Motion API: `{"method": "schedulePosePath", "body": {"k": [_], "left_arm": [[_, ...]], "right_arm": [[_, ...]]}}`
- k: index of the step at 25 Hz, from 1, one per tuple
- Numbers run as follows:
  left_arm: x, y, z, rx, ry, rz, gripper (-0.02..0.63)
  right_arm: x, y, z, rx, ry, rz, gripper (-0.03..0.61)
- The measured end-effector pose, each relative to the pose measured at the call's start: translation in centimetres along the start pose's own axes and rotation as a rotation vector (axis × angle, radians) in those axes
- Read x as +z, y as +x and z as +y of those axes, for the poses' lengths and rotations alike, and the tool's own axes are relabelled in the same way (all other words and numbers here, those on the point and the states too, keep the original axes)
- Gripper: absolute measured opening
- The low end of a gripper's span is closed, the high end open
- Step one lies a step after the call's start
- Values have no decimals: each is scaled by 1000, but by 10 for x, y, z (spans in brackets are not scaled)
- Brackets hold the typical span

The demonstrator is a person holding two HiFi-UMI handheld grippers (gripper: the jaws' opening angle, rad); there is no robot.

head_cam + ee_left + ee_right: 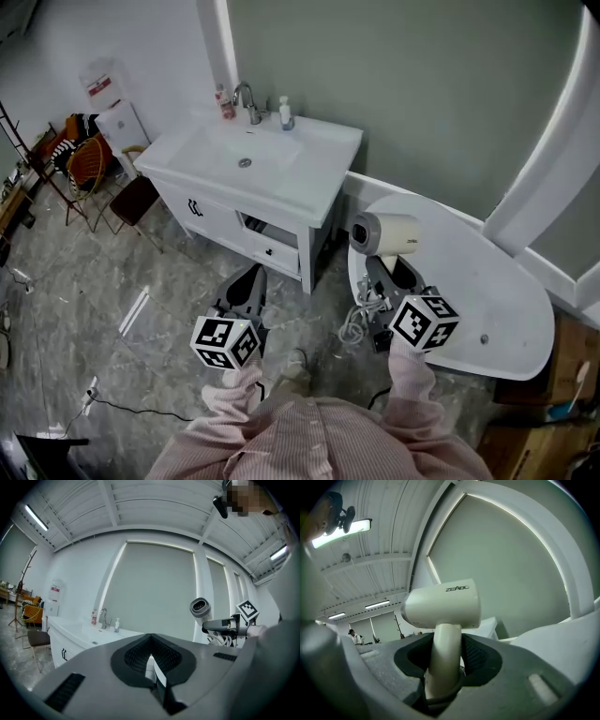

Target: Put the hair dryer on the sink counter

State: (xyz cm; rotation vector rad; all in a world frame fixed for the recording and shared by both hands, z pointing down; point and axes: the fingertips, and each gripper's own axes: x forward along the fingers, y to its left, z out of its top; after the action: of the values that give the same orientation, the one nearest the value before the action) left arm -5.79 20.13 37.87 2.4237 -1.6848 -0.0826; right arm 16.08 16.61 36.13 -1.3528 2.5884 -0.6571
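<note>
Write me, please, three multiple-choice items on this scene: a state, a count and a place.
1. How are the left gripper's jaws?
A) together, empty B) wide apart C) clamped on a towel
2. How many bottles stand by the faucet on the sink counter?
A) one B) two C) four
3. Where is the hair dryer?
A) on the sink counter B) in the left gripper C) in the right gripper
Answers: 1 A, its own view shows them closed on nothing; 2 B, one stands each side of the faucet; 3 C, that gripper's jaws clamp the handle.
</note>
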Motion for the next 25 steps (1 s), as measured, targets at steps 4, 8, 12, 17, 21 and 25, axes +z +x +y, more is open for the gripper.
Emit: {"method": "schedulePosePath", "body": {"k": [4,8,12,17,21,25], "left_arm": [[8,36,26,-24,1,5,-3],[13,64,49,-43,0,13,-3],[18,92,71,-62,-1,16,-2],[25,121,94,-84,3,16,-3],[25,138,104,-99,5,22,-2],[22,152,113,-102,-4,38,-3]], "right_arm": [[6,40,-6,-12,-14,3,162],[9,75,-12,-27,-10,5,162],[13,104,-20,-46,-2,2,161],[18,134,-29,-69,10,-16,161],[17,151,-39,-89,24,-17,162],[16,165,-48,-102,40,-6,161]]}}
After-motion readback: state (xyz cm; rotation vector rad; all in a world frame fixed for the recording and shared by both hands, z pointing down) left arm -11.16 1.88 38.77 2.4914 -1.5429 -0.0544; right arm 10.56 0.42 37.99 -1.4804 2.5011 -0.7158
